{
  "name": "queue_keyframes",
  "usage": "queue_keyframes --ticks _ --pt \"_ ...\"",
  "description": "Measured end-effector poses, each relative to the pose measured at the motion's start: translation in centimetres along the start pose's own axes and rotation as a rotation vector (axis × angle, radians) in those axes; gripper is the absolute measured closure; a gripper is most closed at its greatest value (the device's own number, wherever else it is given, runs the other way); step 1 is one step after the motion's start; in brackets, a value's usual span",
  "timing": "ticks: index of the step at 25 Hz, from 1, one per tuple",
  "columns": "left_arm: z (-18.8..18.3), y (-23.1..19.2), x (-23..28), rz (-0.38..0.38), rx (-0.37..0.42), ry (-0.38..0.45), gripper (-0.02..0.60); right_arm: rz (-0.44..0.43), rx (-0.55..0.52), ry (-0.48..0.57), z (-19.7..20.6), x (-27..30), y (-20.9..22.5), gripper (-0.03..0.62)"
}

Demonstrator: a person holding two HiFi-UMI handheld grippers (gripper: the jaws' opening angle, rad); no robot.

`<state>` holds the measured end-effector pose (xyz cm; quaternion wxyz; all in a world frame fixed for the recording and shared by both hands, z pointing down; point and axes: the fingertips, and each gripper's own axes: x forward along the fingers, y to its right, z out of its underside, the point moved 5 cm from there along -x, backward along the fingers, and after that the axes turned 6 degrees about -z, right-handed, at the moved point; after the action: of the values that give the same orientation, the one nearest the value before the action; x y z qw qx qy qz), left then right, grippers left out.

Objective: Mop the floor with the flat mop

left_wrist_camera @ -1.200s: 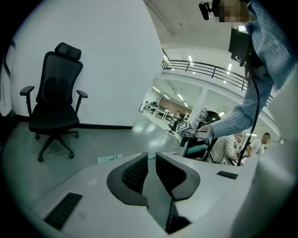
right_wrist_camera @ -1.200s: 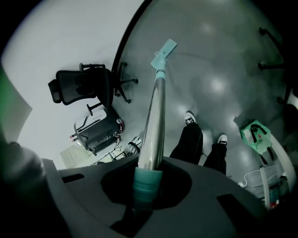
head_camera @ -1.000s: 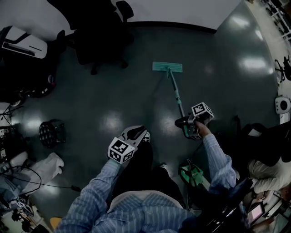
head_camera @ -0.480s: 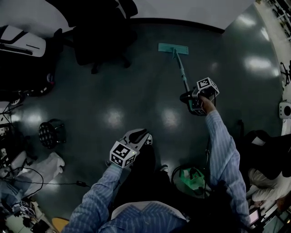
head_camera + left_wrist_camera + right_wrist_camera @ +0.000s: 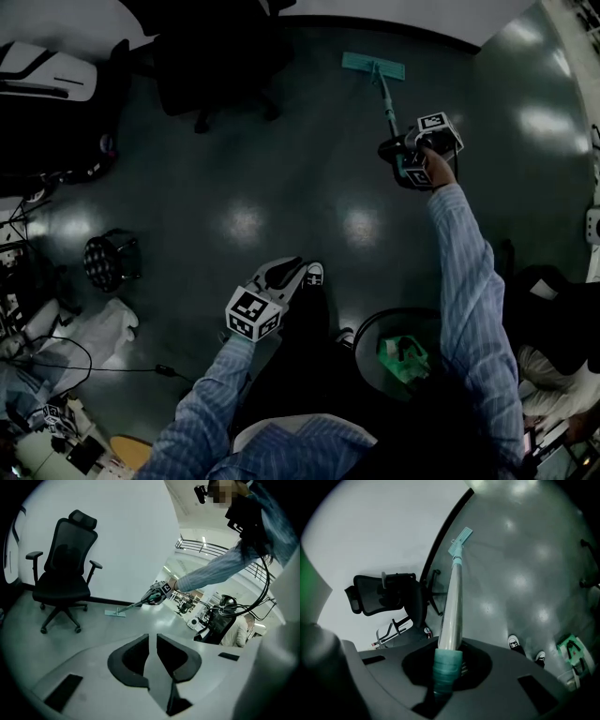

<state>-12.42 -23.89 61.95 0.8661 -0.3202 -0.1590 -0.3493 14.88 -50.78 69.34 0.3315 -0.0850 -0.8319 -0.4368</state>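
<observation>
The flat mop's teal head (image 5: pixel 373 66) lies on the dark floor near the far wall, and its pole (image 5: pixel 388 108) slants back to my right gripper (image 5: pixel 411 157). That gripper is held far out at arm's length and is shut on the mop handle. In the right gripper view the teal grip (image 5: pixel 446 667) sits between the jaws of the right gripper (image 5: pixel 447 677), with the pole (image 5: pixel 453 602) running out to the mop head (image 5: pixel 460 540). My left gripper (image 5: pixel 277 281) hangs low by my leg, jaws shut on nothing (image 5: pixel 153 641). From there I see the mop head (image 5: pixel 115 613) and the right gripper (image 5: pixel 157 595).
A black office chair (image 5: pixel 220 66) (image 5: pixel 63 578) stands left of the mop head by the wall. A green bucket (image 5: pixel 403 356) sits at my right foot. A small black stool (image 5: pixel 108 262), cables and bags lie at the left; a seated person (image 5: pixel 553 366) and equipment are at the right.
My right gripper has pushed the mop away from me toward the far wall, with the arm stretching out. The left gripper has stayed by my leg.
</observation>
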Motion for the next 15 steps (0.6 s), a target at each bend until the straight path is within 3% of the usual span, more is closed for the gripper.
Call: queue_keyframes --ticks 9,15 --pt "0.8 -0.8 -2.4 -0.045 -0.016 0.025 0.527 -0.019 0.014 0.002 2.8 0.0 1.4 0.565" --pt "1.3 -0.1 -4.7 -0.09 -0.034 0.059 0.528 -0.012 0.01 -0.023 7.8 -1.9 4.9 0.565"
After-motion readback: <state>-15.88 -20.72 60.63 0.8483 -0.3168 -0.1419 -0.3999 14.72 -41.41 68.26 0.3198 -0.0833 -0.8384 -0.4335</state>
